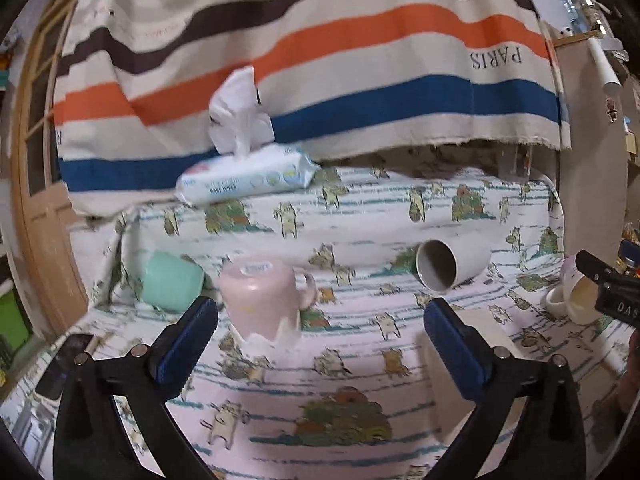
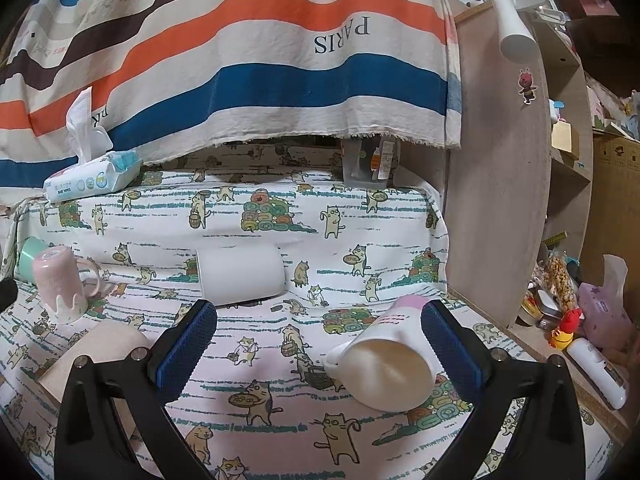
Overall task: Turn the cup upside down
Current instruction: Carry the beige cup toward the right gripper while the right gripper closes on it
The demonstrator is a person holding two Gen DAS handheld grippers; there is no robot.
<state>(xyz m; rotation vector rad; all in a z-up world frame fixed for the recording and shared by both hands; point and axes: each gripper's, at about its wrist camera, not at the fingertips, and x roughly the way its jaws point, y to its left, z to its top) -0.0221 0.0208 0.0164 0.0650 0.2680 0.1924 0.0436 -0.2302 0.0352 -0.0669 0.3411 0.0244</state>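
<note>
Pink cup (image 1: 262, 298) is already stood upside down on the cat-print cloth (image 1: 360, 364); three cups are left lying sideways. Left gripper (image 1: 320, 334) and right gripper (image 2: 318, 338) are held wide open, empty.

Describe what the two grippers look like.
Both look alike: the left gripper and right gripper have black plastic frames with round silver bolts and two fingers faced with ribbed blue pads. No cables or sleeves show.
</note>
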